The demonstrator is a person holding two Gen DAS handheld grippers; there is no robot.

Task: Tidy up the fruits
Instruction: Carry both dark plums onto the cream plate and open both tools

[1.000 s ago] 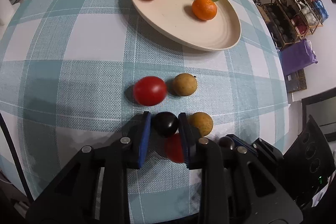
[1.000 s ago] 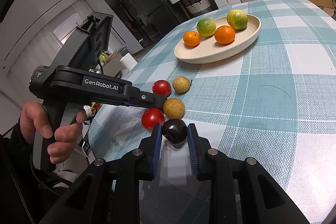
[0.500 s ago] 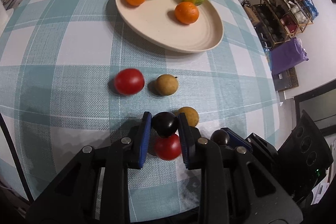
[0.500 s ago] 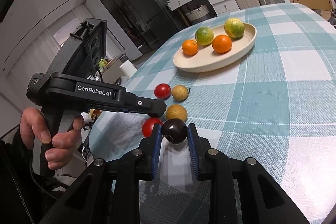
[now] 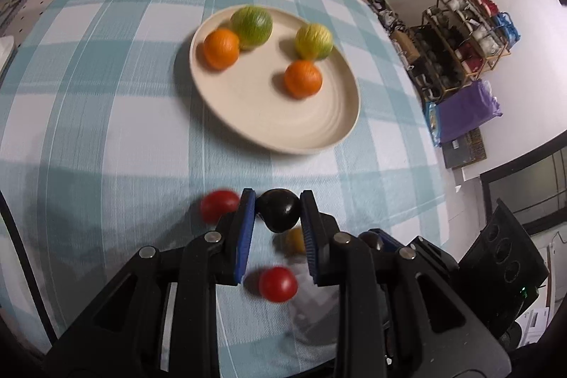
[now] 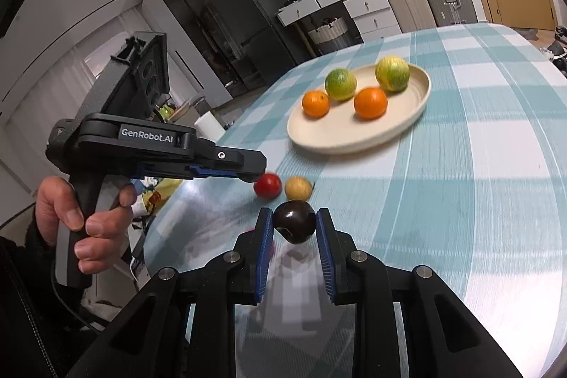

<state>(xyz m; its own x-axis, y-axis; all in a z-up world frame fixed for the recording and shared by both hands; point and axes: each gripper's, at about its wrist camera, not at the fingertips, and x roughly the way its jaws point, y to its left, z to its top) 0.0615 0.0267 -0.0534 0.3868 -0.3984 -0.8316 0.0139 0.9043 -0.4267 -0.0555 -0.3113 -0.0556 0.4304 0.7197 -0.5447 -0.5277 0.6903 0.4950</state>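
Left wrist view
Left tongs (image 5: 278, 213): clamped on a dark plum (image 5: 278, 208), held clear above the bench (image 5: 106, 116).
Plate (image 5: 283, 126): cream, ahead of the tongs on the checked cloth, well apart from them.
On the plate: two oranges (image 5: 221, 48) and two green-yellow citrus (image 5: 252, 25), each pair member apart from the other pair.
Loose on the cloth: one red tomato (image 5: 218, 206) just left of the left finger, a second tomato (image 5: 277, 283) seen between the fingers below the plum, a yellow-brown fruit (image 5: 294, 240) partly hidden behind the right finger.
Sharpness: everything beyond the tongs is blurred.

Right wrist view
Right tongs (image 6: 294, 225): gripping a second dark plum (image 6: 294, 224), lifted off the bench.
Left tongs' body: to the left, held in a hand (image 6: 83, 222); what its fingers hold is hidden from here.
Beyond the plum: a tomato and a yellow-brown fruit side by side on the cloth, nearly touching.
Plate here: farther back, carrying the four citrus.
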